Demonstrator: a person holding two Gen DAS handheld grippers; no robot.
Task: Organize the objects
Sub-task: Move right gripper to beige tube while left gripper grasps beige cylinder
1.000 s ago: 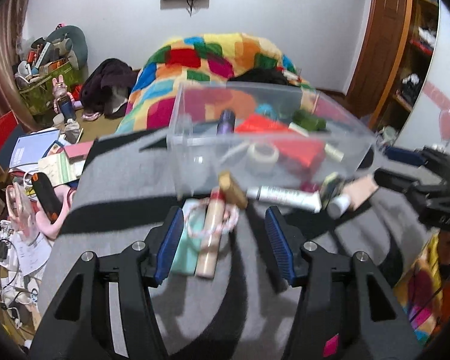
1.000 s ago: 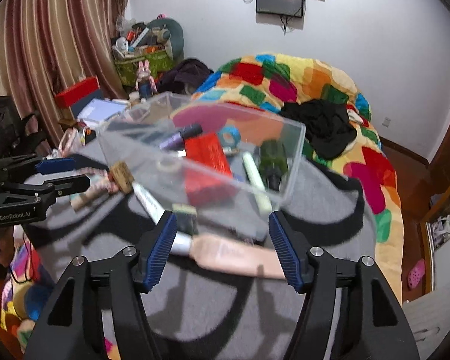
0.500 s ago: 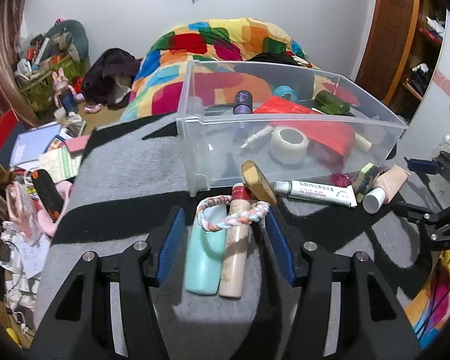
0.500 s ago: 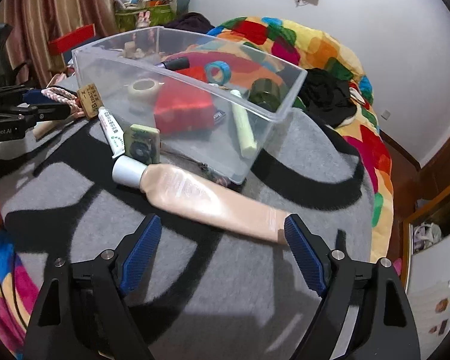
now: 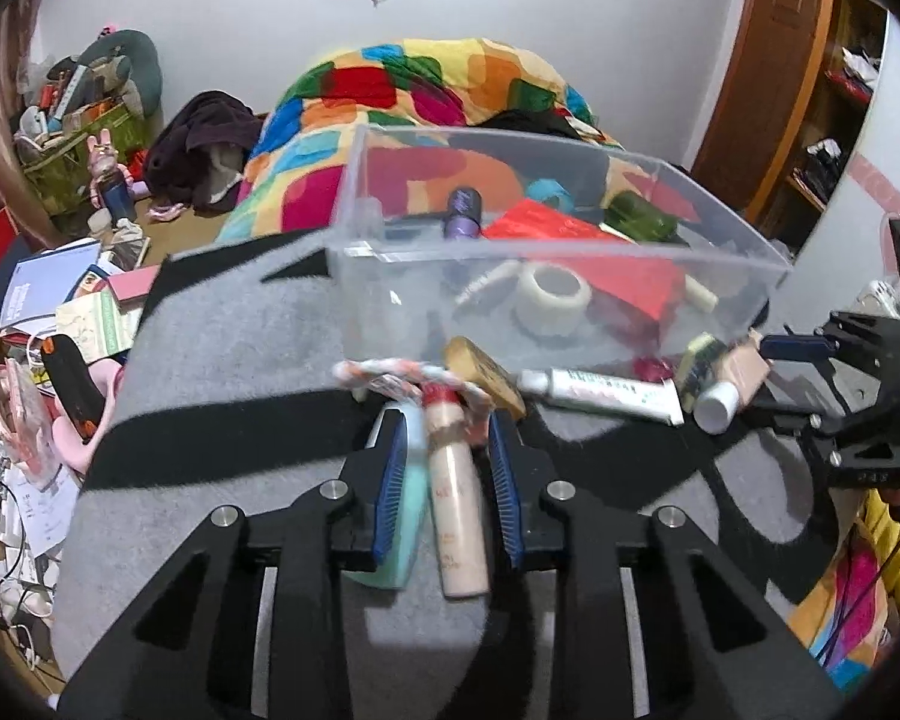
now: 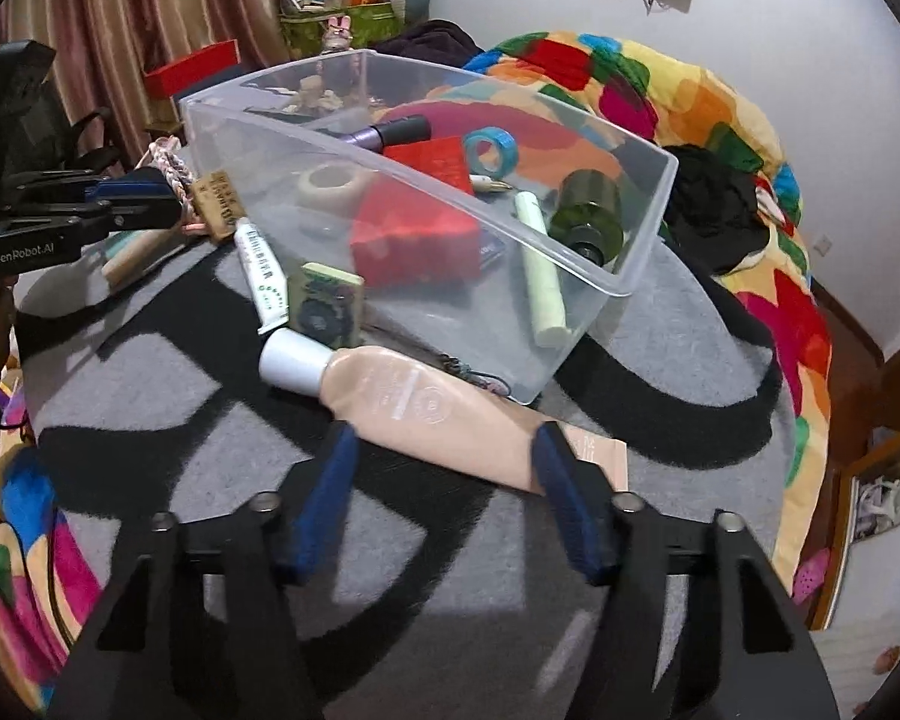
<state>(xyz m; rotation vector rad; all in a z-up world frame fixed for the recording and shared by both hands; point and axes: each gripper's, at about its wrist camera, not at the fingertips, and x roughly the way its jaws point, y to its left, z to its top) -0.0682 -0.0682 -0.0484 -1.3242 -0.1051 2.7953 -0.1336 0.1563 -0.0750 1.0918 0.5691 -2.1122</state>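
In the left wrist view, my left gripper [image 5: 448, 425] straddles a beige tube with a red cap [image 5: 457, 516] and a teal bottle [image 5: 411, 498] lying side by side on the grey blanket. Its jaws are closing, with a thin gap still beside the tube. A braided hair tie [image 5: 390, 371] lies across the tube's cap. In the right wrist view, my right gripper [image 6: 444, 433] is closing on a peach tube with a white cap [image 6: 414, 396], and its pads touch the tube's edges. The clear plastic bin [image 6: 618, 291] stands just beyond, holding several items.
In front of the bin lie a white tube [image 6: 261, 267], a small green box [image 6: 327, 303] and a tan block [image 6: 219, 204]. The bin holds a tape roll [image 5: 549, 291], a red packet [image 6: 417, 234] and a green bottle [image 6: 588, 213]. A colourful quilt [image 6: 720, 108] lies behind. Clutter covers the floor [image 5: 66, 312].
Both grippers' jaws have narrowed around their tubes. The right gripper has come down closer to the peach tube. The left gripper has stayed over the beige tube and the teal bottle.
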